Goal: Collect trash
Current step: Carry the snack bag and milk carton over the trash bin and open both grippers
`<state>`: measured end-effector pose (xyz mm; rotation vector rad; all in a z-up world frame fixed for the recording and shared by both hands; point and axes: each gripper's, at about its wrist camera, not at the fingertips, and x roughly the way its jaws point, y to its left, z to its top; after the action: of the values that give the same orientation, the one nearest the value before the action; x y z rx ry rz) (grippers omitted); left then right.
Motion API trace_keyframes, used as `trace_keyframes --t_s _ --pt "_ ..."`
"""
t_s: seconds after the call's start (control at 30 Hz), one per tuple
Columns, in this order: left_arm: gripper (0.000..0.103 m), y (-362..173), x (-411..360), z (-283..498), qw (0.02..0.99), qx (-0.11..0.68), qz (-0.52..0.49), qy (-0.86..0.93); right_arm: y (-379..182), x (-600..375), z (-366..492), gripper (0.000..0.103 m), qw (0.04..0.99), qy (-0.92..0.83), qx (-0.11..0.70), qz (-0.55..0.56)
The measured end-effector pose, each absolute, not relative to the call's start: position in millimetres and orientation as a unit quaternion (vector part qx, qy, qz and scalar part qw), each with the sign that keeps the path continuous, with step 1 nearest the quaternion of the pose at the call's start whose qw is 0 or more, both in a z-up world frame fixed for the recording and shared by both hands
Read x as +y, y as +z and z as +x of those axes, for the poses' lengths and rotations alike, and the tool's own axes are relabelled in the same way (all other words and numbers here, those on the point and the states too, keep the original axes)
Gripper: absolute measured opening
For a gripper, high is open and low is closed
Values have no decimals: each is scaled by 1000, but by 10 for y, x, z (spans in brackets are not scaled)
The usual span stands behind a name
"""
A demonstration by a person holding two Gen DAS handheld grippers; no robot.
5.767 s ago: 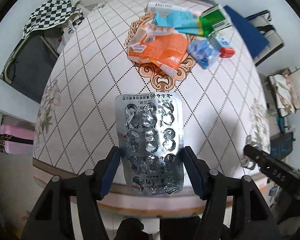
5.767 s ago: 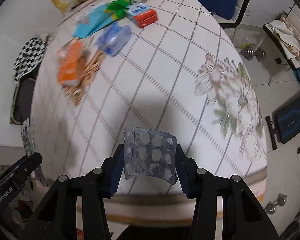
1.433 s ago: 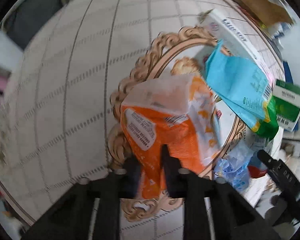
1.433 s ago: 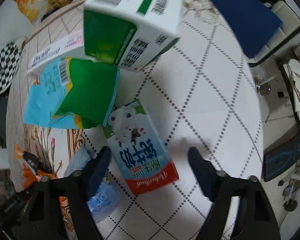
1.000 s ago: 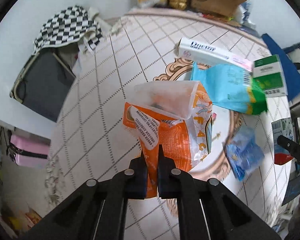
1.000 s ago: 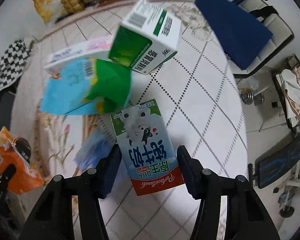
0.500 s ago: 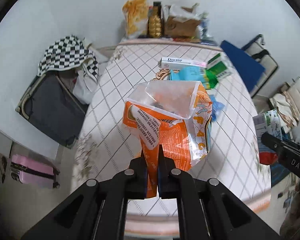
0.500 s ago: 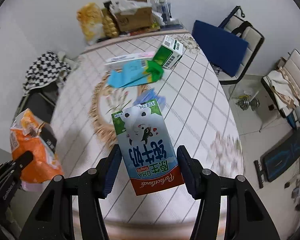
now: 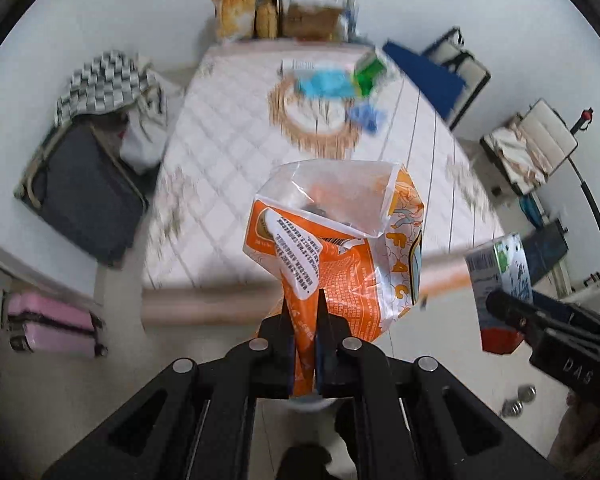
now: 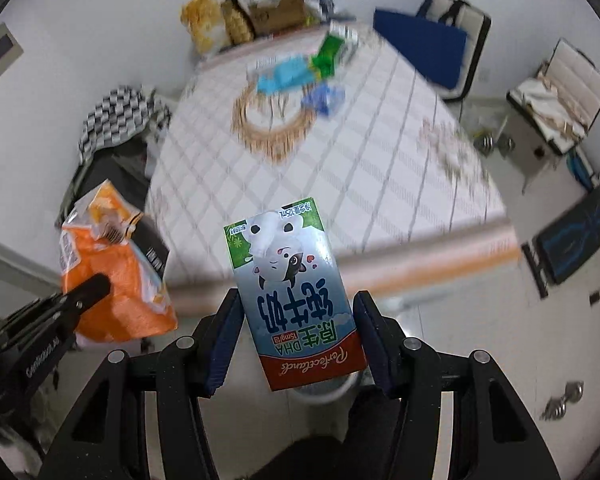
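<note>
Two tongs: left [image 9: 305,312] pinching orange bag [image 9: 340,248]; right [image 10: 296,334] pinching milk carton [image 10: 296,292].

Below you lies a pale floor [image 9: 80,392] under white walls [image 9: 100,12]. A surface [image 9: 228,152] with a white, diamond-lined cloth runs toward twelve o'clock, where boxes and bags [image 9: 300,16] stand against the wall. At nine o'clock you have a dark open suitcase [image 9: 80,200] with a checkered cloth [image 9: 104,80] over it, and a pink case [image 9: 52,324] nearer you. At two o'clock stands a blue-backed chair [image 9: 432,76].
</note>
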<state>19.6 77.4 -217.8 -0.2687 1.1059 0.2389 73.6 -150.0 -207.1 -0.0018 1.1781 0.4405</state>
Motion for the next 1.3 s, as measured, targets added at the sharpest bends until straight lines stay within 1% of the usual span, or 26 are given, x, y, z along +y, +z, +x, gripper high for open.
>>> trace_keyframes --t_s 0.13,0.23,0.33,0.37,0.53,0.57,0.63,0.73,0.77,0.8,0.83,0.87,0.93,0.97,1.0,1.03,1.07,1.17,1.2,1.23,1.3 --pt "4 -2821 739 -13 792 578 -163 111 -2686 -1671 385 58 771 194 606 -6" --pt "4 -3522 689 -101 750 624 -190 111 -3299 -1781 265 58 739 183 649 -5" --pt "4 -4166 654 -114 720 654 -203 114 -3987 -1891 227 58 708 172 685 9" --pt "5 -4480 649 -109 707 665 -211 115 -4282 -1923 228 58 698 169 696 11" --pt "5 -5664 653 -87 671 695 -229 121 -5451 -1968 240 58 671 164 723 19" --pt "7 -5944 668 -78 665 697 -240 120 -5656 -1961 248 58 666 166 727 23" --pt "9 -6278 683 -73 660 698 -252 115 -6135 -1912 252 58 659 169 733 22" --pt "9 -6844 684 -49 648 706 -264 111 -6798 -1852 227 58 646 173 743 28" --pt "10 -6920 654 -62 646 707 -266 111 -7038 -1832 206 58 641 175 747 30" --pt "13 -7056 653 -59 643 709 -269 112 -7180 -1818 198 58 638 175 749 31" --pt "30 -7114 633 -44 641 709 -270 114 -7349 -1802 196 58 632 178 753 34" --pt "60 -7189 625 -37 642 708 -271 118 -7467 -1789 225 58 628 179 756 41" --pt "94 -7255 624 -54 641 707 -272 124 -7698 -1801 213 59 622 180 760 59" --pt "95 -7269 639 -74 642 705 -272 130 -7764 -1806 261 60 619 183 761 64" --pt "95 -7270 667 -132 641 705 -271 135 -7844 -1802 269 75 614 188 763 67" --pt "95 -7271 683 -169 641 706 -268 142 -7896 -1809 272 85 613 189 764 67" --pt "95 -7225 698 -206 644 703 -261 152 -7922 -1797 275 99 614 191 763 66" --pt "96 -7036 682 -271 653 697 -245 169 -7888 -1784 268 100 624 191 756 40" --pt "96 -6999 691 -286 656 694 -242 171 -7835 -1773 260 100 628 193 753 27" --pt "100 -6924 681 -295 659 693 -238 172 -7780 -1759 248 101 633 192 750 13" --pt "101 -6731 653 -315 664 693 -222 174 -7634 -1718 244 102 643 191 741 -14"
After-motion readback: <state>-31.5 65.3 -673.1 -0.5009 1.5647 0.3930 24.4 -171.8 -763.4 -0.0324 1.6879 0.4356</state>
